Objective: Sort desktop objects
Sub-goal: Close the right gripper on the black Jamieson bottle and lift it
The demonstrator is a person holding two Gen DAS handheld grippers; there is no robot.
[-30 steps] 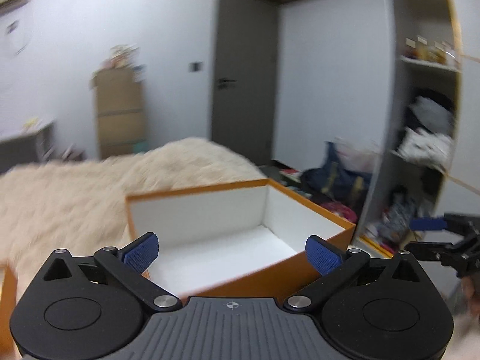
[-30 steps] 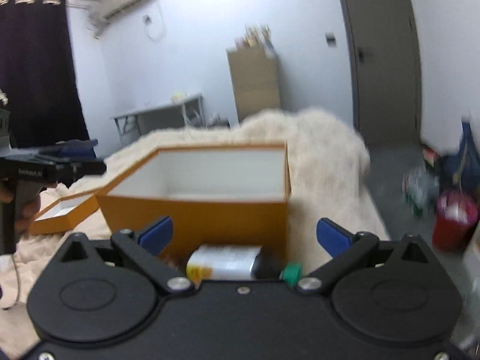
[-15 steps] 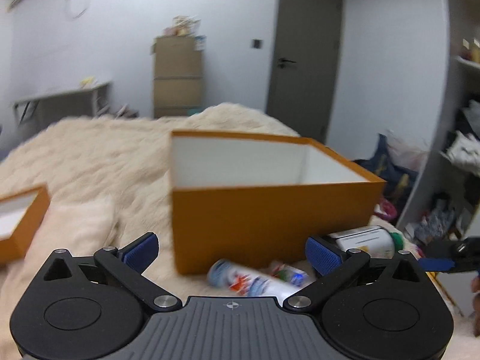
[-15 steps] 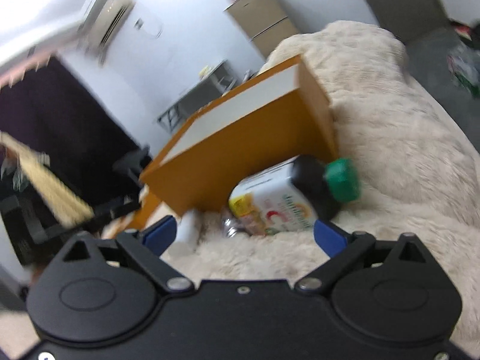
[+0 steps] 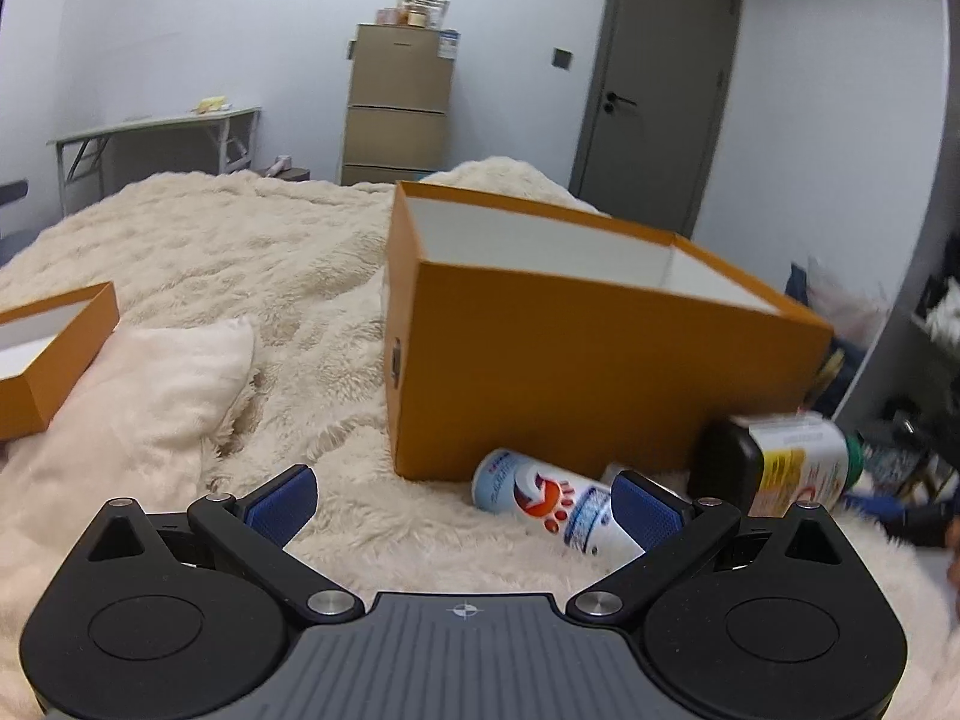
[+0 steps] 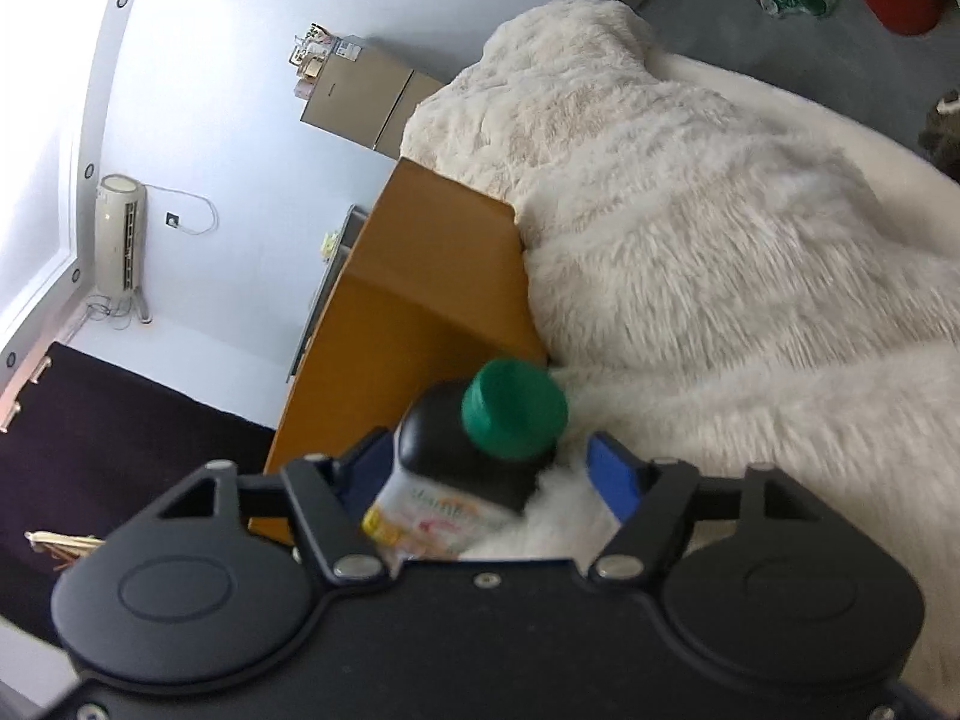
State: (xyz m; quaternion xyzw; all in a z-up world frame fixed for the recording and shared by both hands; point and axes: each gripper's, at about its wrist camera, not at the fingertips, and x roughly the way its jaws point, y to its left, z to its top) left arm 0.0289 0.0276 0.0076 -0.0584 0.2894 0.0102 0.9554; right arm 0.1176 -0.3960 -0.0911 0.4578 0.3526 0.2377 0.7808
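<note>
Now closer, the right gripper, spread wide, straddles the bottle lying against the orange box. Left gripper is spread, empty. Closing off-centre could roll the bottle away.

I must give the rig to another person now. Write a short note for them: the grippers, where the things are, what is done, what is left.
Left gripper: open, empty, above the fluffy blanket.
Right gripper: open, its fingers either side of the green-capped bottle, not closed on it.
White tube and the bottle lie on the blanket against the orange box. Box lid lies apart, at the left.
Done: nothing seen inside the box; its floor is partly hidden.
Left: grip the bottle, box it, likely the tube after.
</note>
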